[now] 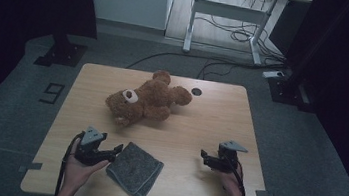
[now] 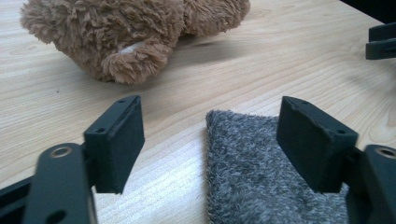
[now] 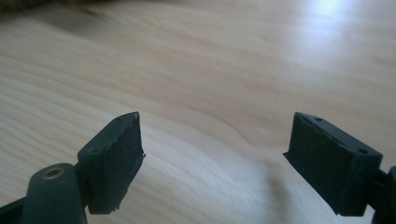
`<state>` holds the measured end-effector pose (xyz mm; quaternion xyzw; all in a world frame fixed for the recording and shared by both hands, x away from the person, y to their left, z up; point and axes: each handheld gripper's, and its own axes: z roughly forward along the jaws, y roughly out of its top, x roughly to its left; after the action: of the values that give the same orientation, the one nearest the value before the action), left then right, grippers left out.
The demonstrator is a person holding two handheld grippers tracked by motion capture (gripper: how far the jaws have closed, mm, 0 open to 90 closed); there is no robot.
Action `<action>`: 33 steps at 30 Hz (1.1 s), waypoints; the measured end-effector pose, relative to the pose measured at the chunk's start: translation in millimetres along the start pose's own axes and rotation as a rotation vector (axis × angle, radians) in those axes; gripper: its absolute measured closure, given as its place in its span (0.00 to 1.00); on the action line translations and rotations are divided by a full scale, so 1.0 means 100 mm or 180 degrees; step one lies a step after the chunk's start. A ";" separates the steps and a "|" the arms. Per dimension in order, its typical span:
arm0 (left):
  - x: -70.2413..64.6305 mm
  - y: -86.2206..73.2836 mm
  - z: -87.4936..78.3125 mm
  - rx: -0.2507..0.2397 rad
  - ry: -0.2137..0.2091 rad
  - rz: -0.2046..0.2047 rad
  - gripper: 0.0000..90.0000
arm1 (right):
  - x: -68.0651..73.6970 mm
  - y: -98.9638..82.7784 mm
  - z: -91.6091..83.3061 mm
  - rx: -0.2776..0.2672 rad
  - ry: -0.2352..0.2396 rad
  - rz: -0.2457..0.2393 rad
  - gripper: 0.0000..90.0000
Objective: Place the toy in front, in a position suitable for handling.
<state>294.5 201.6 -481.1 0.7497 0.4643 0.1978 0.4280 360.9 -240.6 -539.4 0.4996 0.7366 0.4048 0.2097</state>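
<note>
The left gripper (image 1: 114, 149), held at the lower left of the high view, stands with its jaws wide apart and nothing between them. In the left gripper view its two black pads (image 2: 122, 140) straddle the near corner of the folded grey terry cloth (image 2: 261, 168): the cloth lies under and toward the right-hand pad, with bare wood under the left-hand one. In the high view that cloth (image 1: 134, 168) lies just beside the left gripper, on its right, at the lower centre of the light wooden table (image 1: 210, 117). Its long axis runs on a diagonal from upper left to lower right.

The right gripper (image 1: 205, 157), at the lower right of the high view, is also spread open and empty, over bare wood (image 3: 210, 93), apart from the cloth.

The brown plush teddy bear (image 1: 144, 99) lies on its side at upper centre, beyond the cloth.

Judgement: the left gripper is the nearer one; the cloth's corner already sits in its opening.
</note>
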 end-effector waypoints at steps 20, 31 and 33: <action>0.19 0.23 0.29 0.0012 0.0114 0.0090 0.24 | 0.30 0.43 0.38 0.0056 0.0313 -0.0093 0.19; 0.29 0.37 0.37 -0.0013 0.0175 0.0063 0.23 | 0.43 0.73 0.37 -0.0006 0.0496 -0.0108 0.21; 0.32 0.39 0.40 0.0037 0.0171 0.0035 0.23 | 0.43 0.76 0.38 -0.0029 0.0504 -0.0095 0.21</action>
<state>358.1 202.9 -474.7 0.7492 0.4726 0.2175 0.4100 413.8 -173.4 -496.2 0.4541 0.7564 0.4432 0.1591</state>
